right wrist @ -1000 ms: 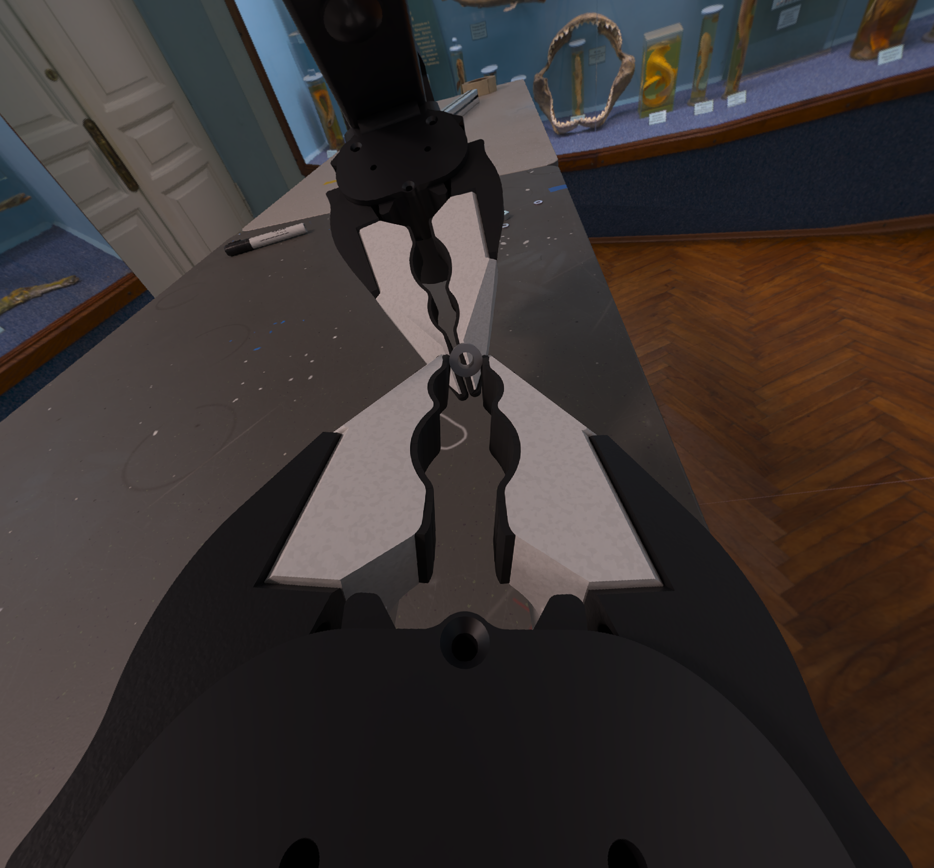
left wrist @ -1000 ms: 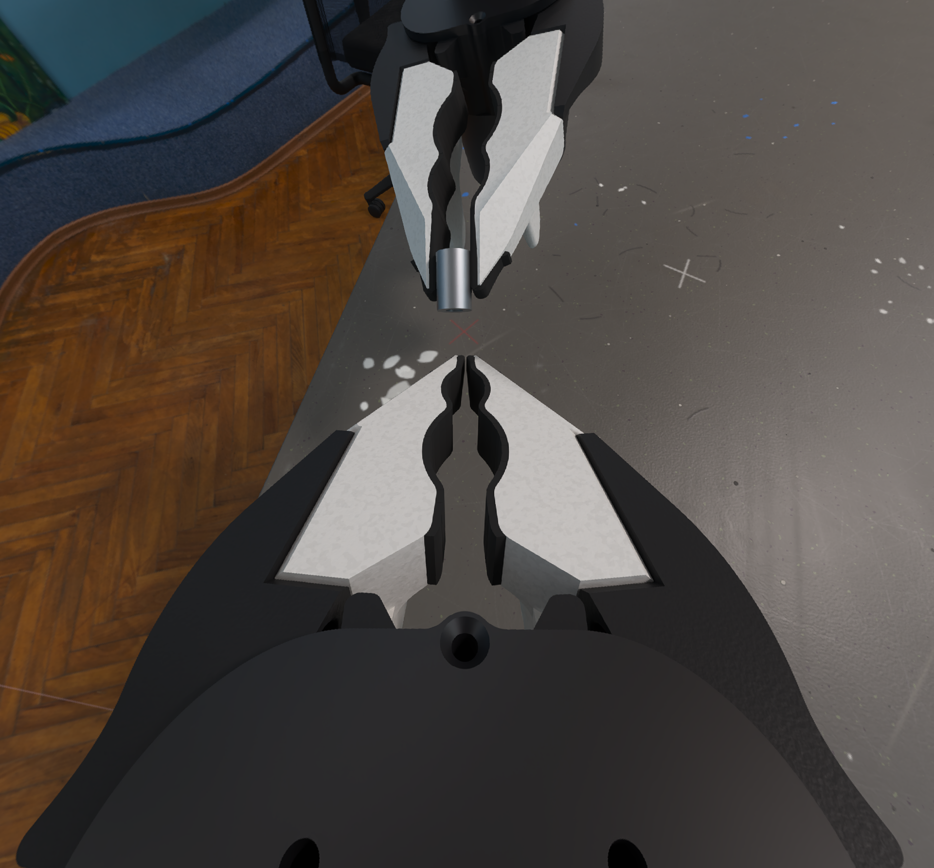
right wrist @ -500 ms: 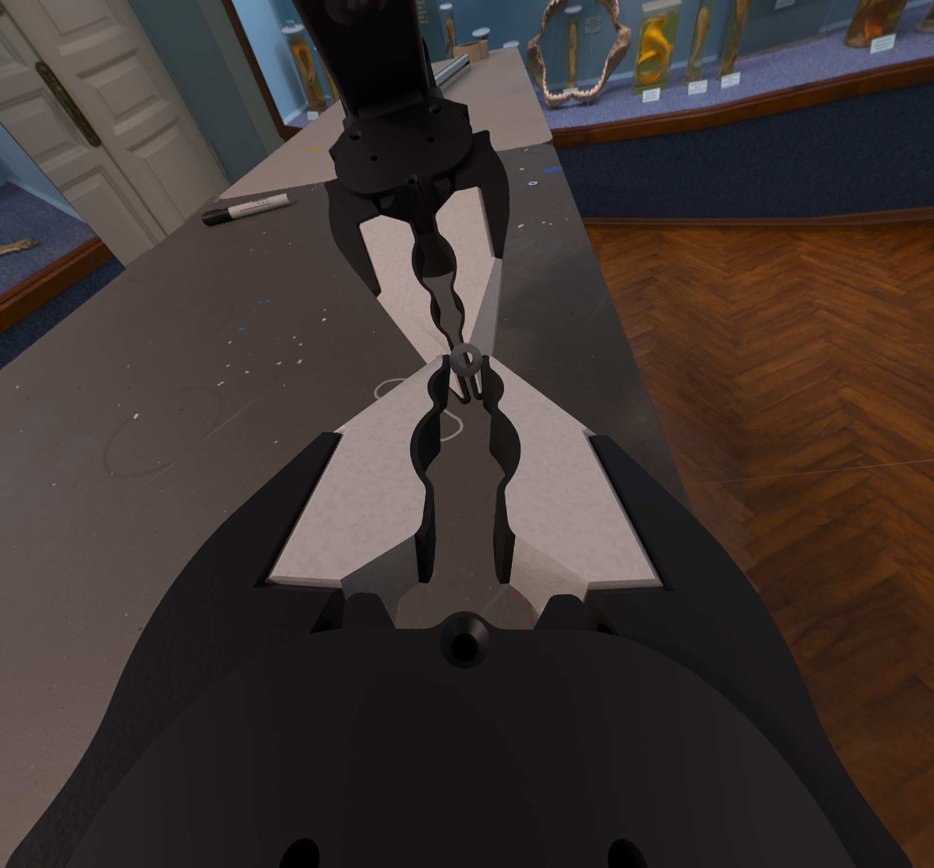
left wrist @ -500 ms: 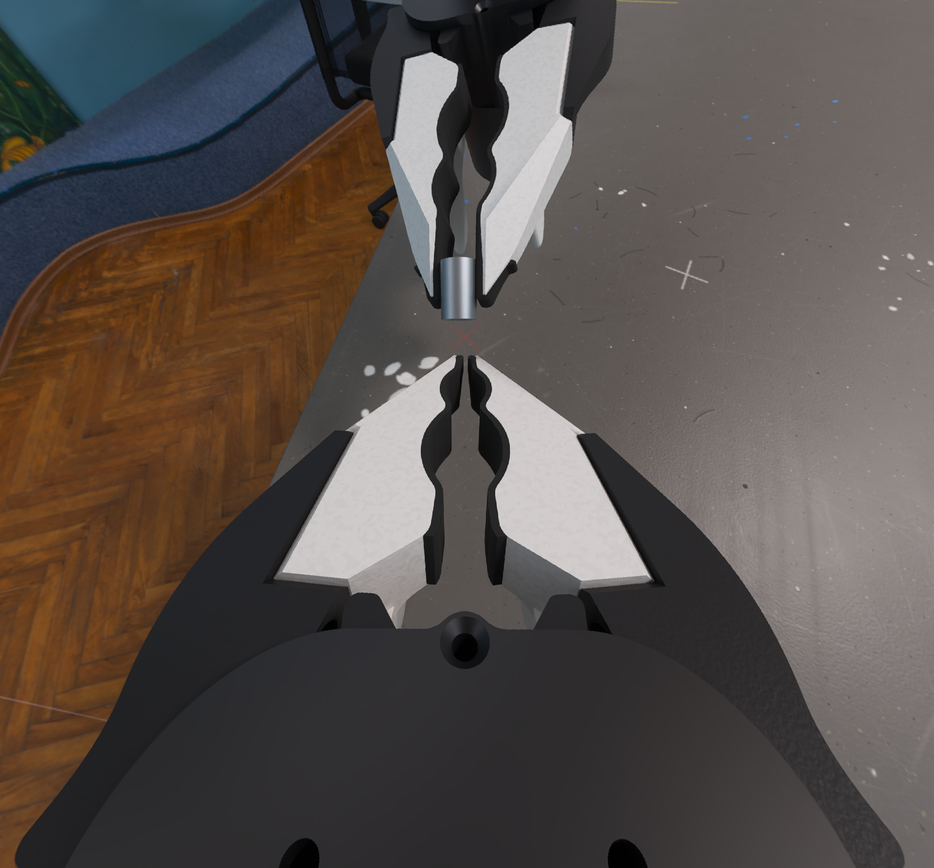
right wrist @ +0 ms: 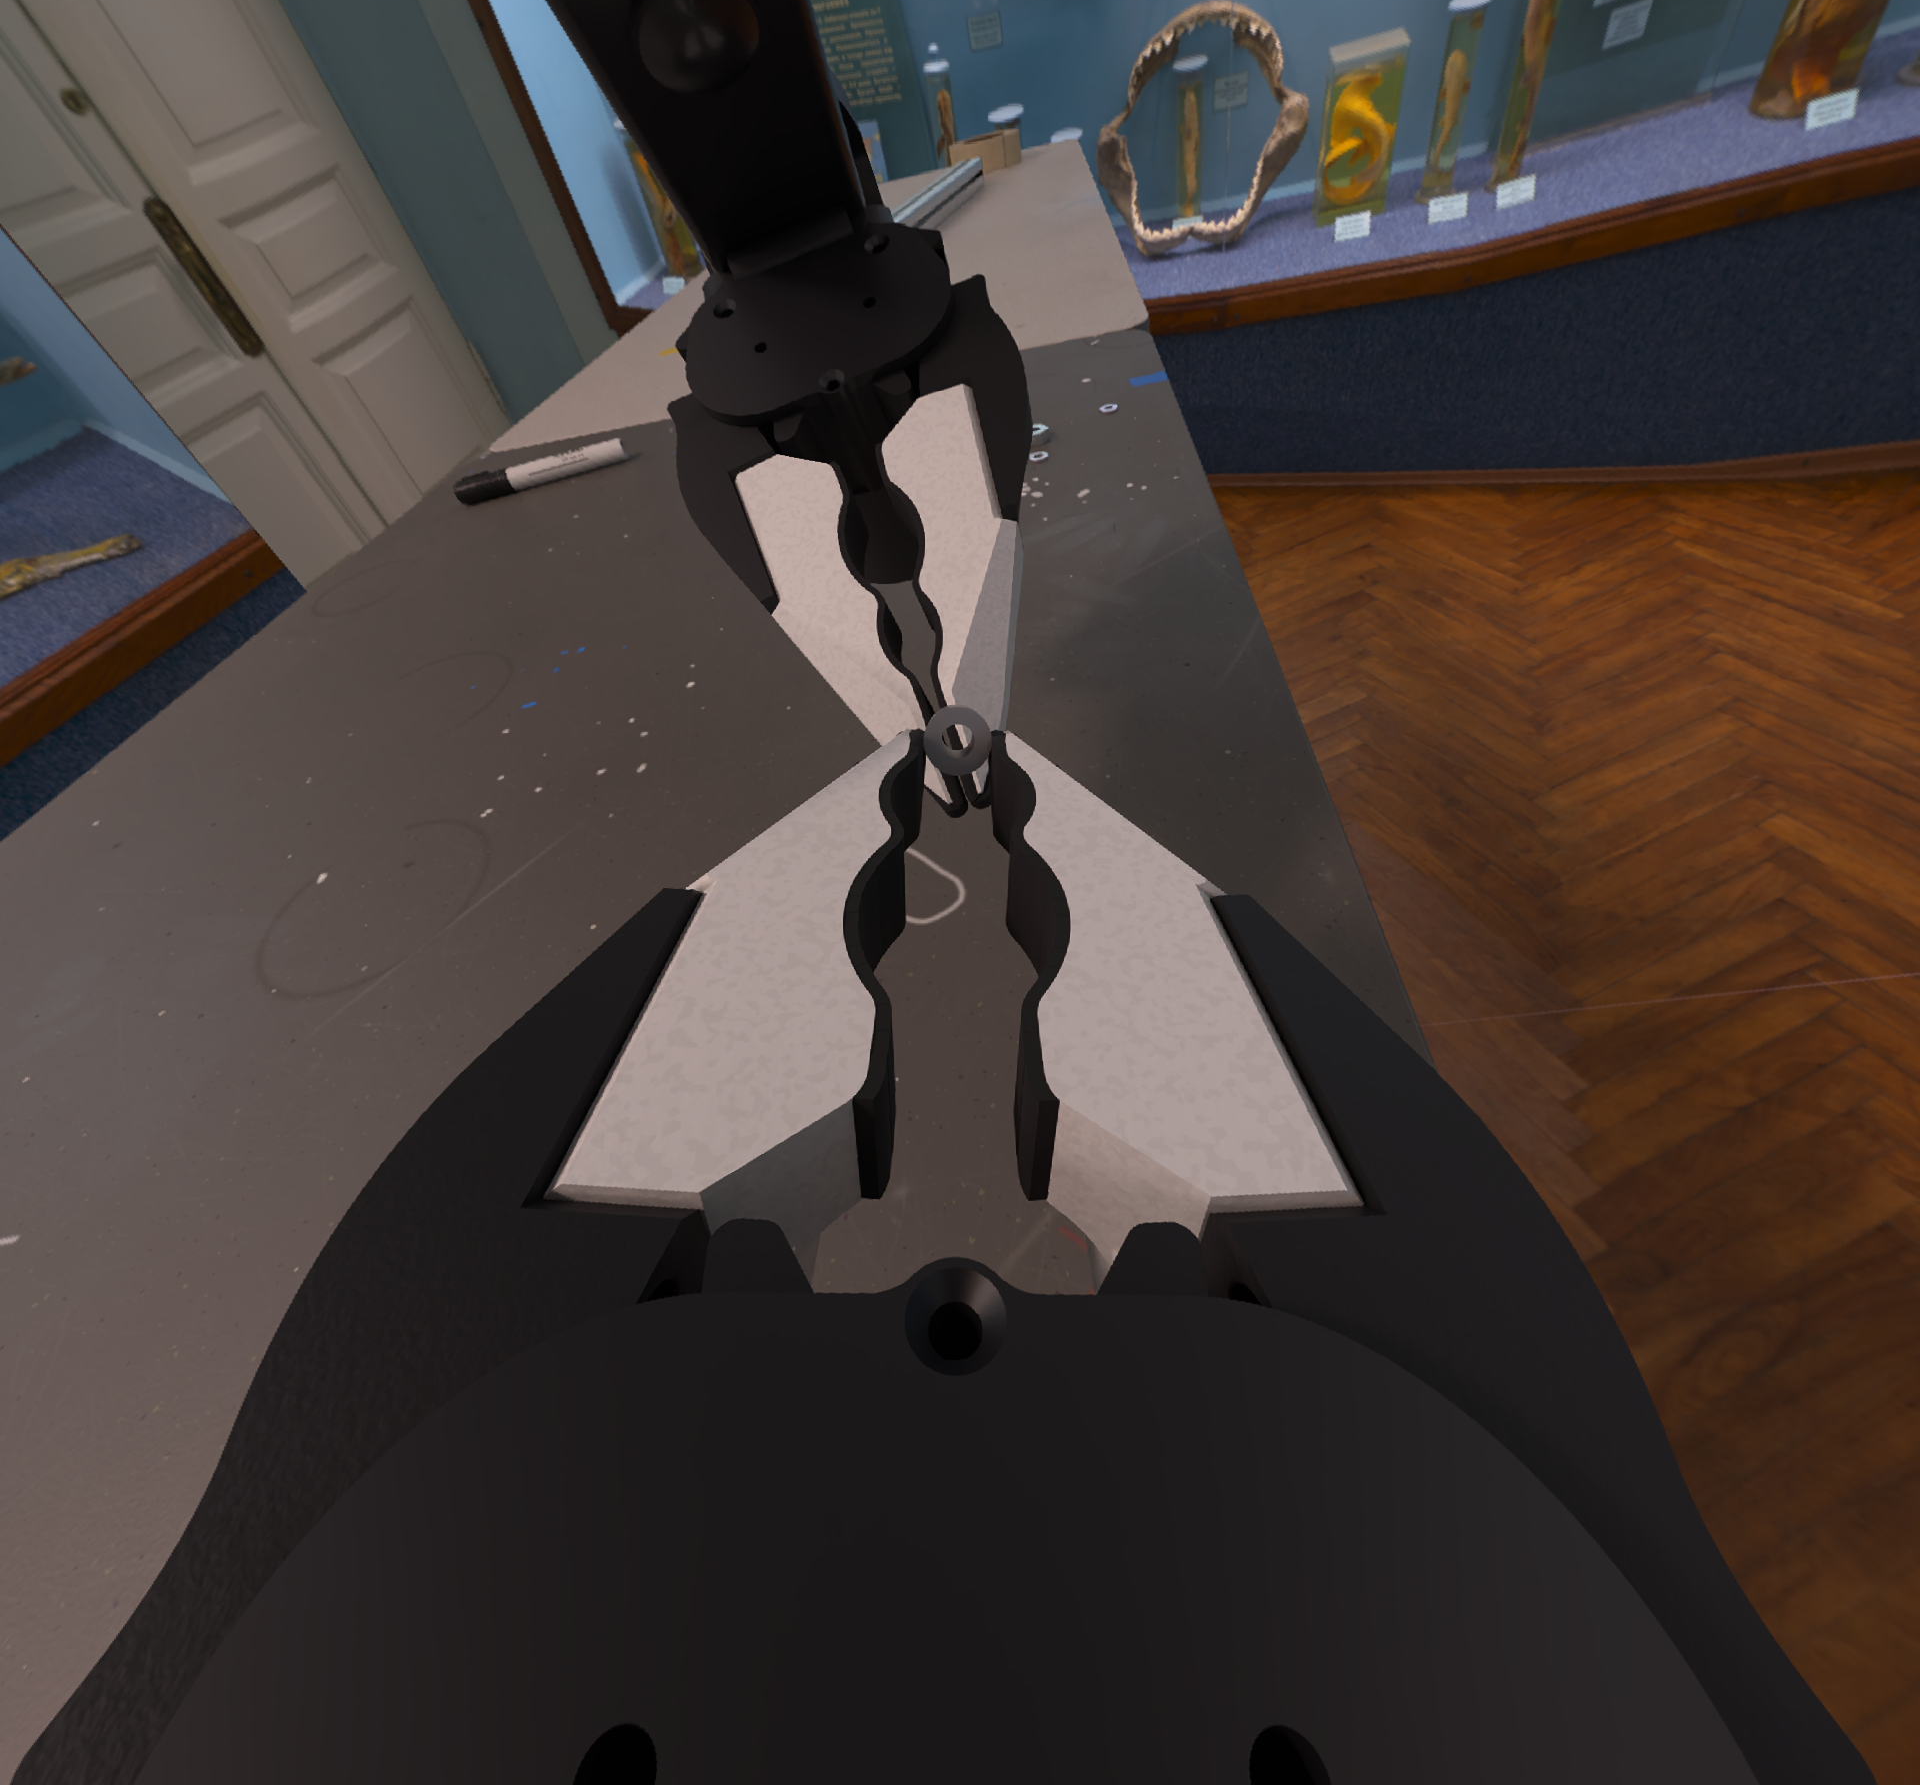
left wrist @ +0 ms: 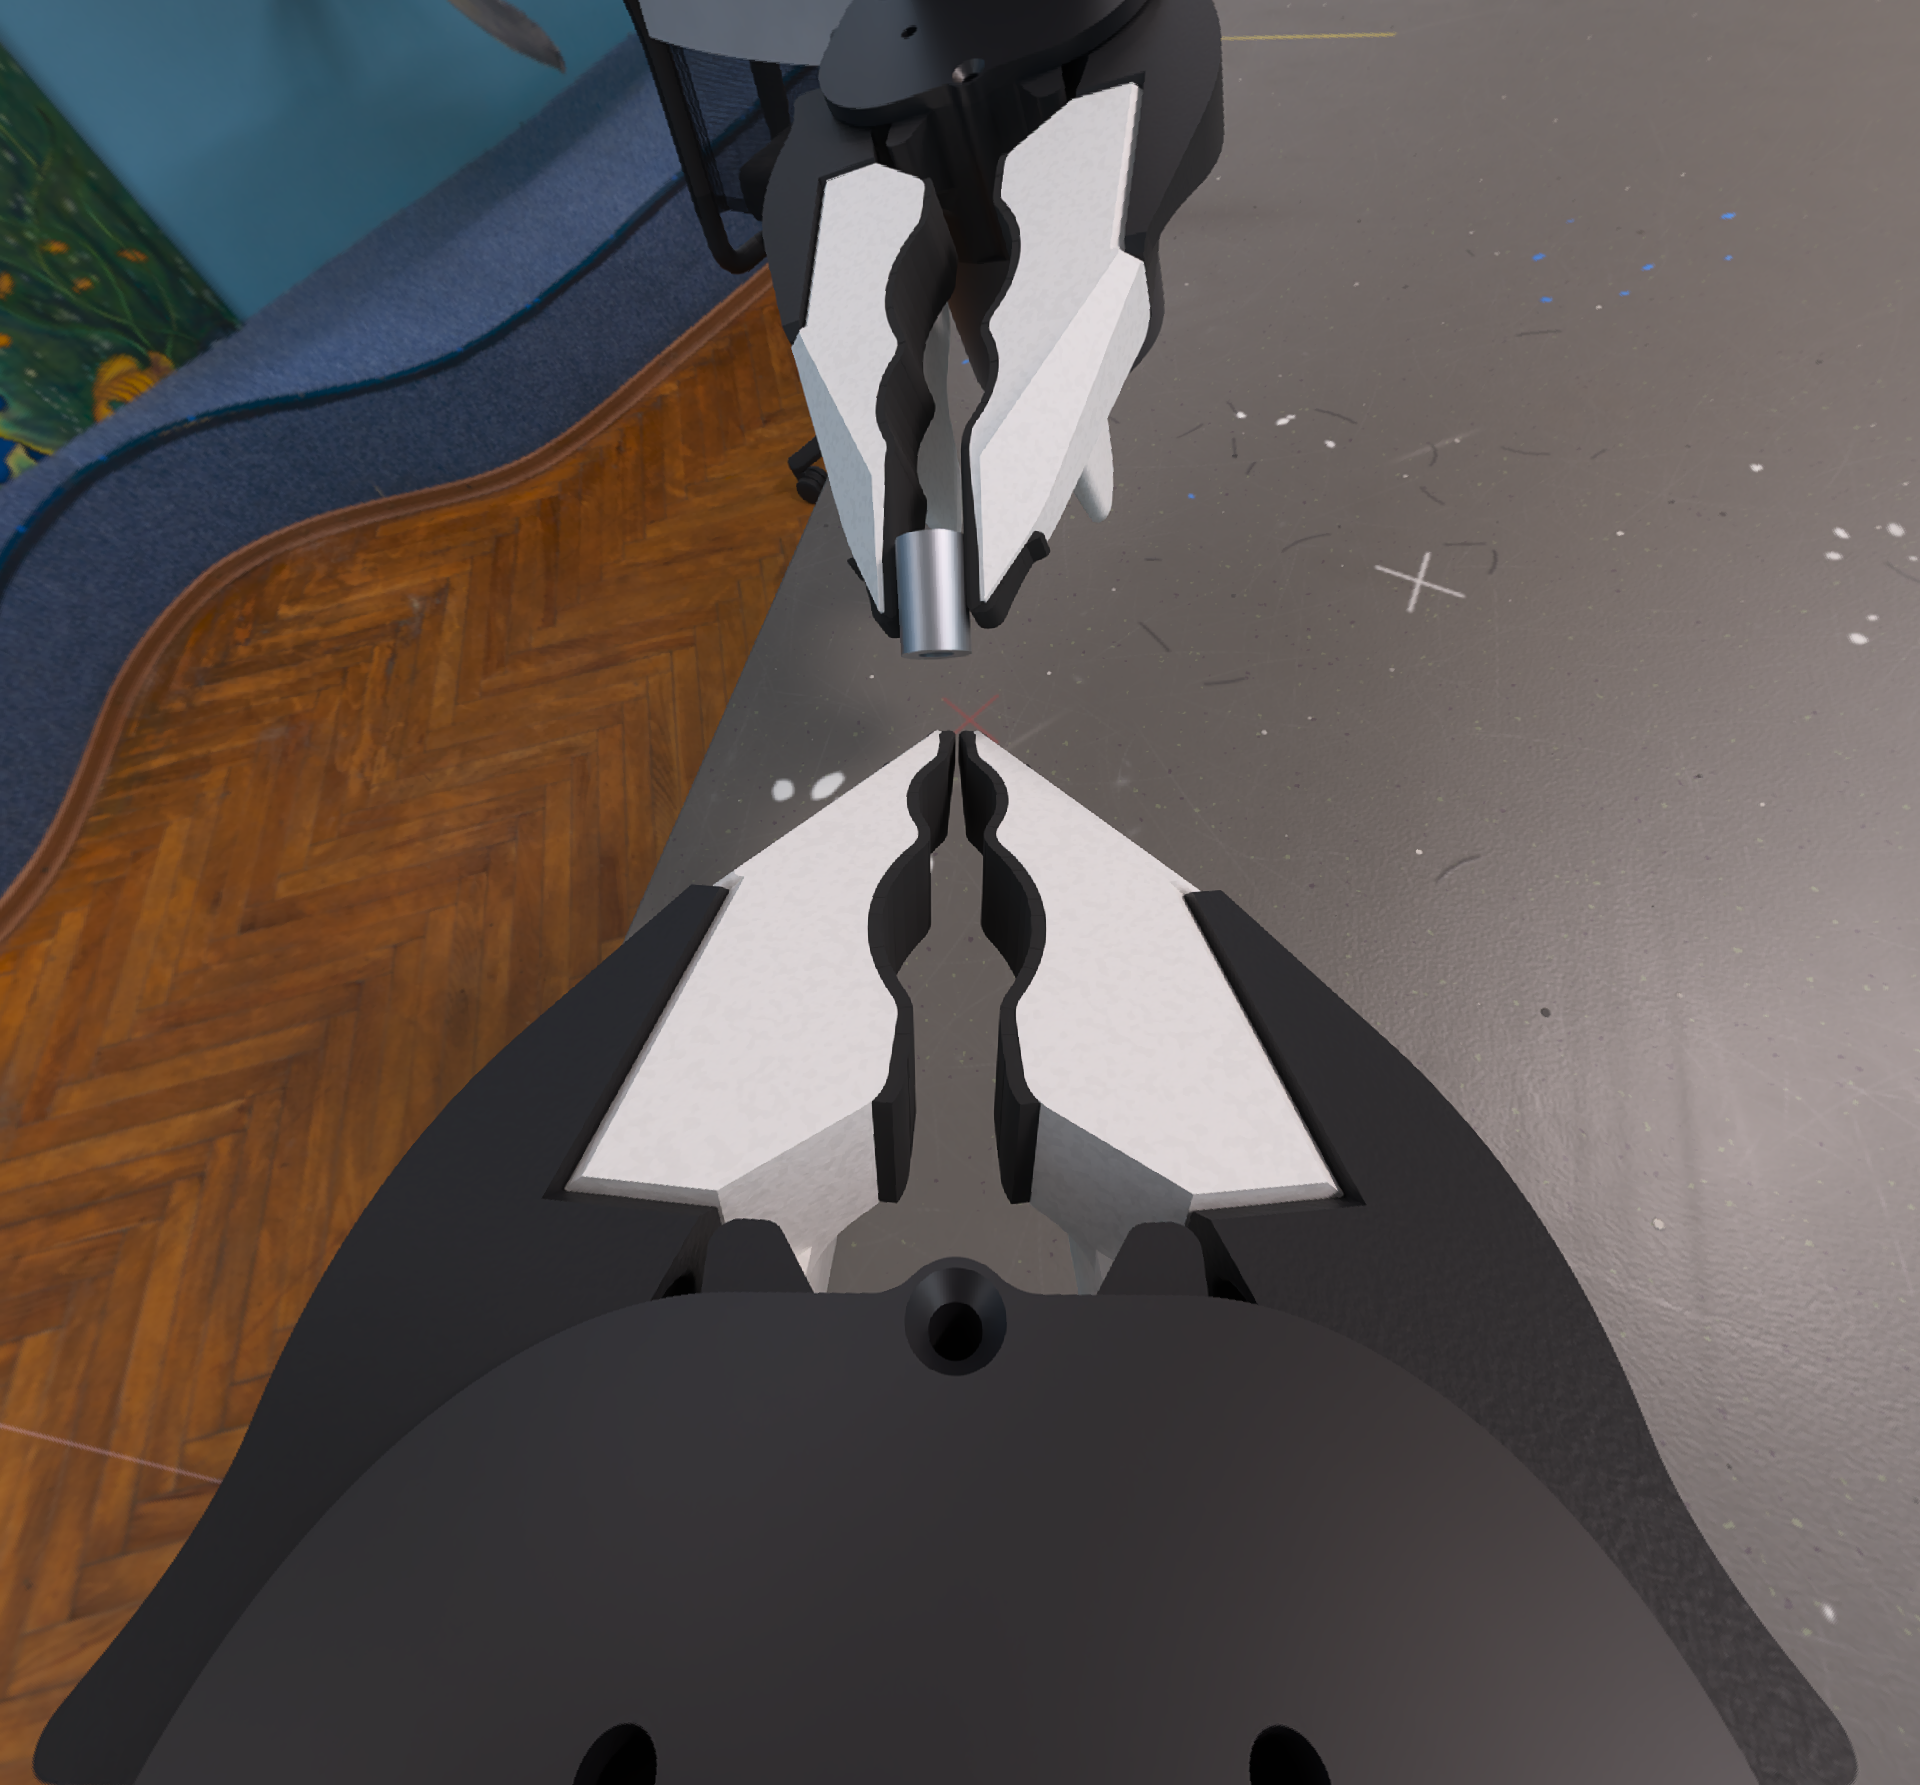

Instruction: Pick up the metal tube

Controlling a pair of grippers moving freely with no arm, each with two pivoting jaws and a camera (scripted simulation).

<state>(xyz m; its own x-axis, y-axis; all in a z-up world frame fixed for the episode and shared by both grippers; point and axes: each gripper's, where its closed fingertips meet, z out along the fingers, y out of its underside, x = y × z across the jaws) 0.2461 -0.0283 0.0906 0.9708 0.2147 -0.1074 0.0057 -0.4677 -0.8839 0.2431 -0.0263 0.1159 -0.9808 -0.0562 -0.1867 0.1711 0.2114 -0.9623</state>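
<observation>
The metal tube is a short silver cylinder. My right gripper is shut on it and holds it clear above the grey table, near the table's left edge. In the right wrist view the tube shows end-on as a small ring between my right gripper's tips. My left gripper is shut and empty, its tips pointing at the tube a short way from it. It faces me in the right wrist view, tip to tip with the right one.
A black marker lies on the table at the far left. A metal bar lies at the far end. An office chair stands past the table edge over the wooden floor.
Both views drift only slightly. The right gripper keeps the tube in its grip above the table and the left gripper stays shut, facing it.
</observation>
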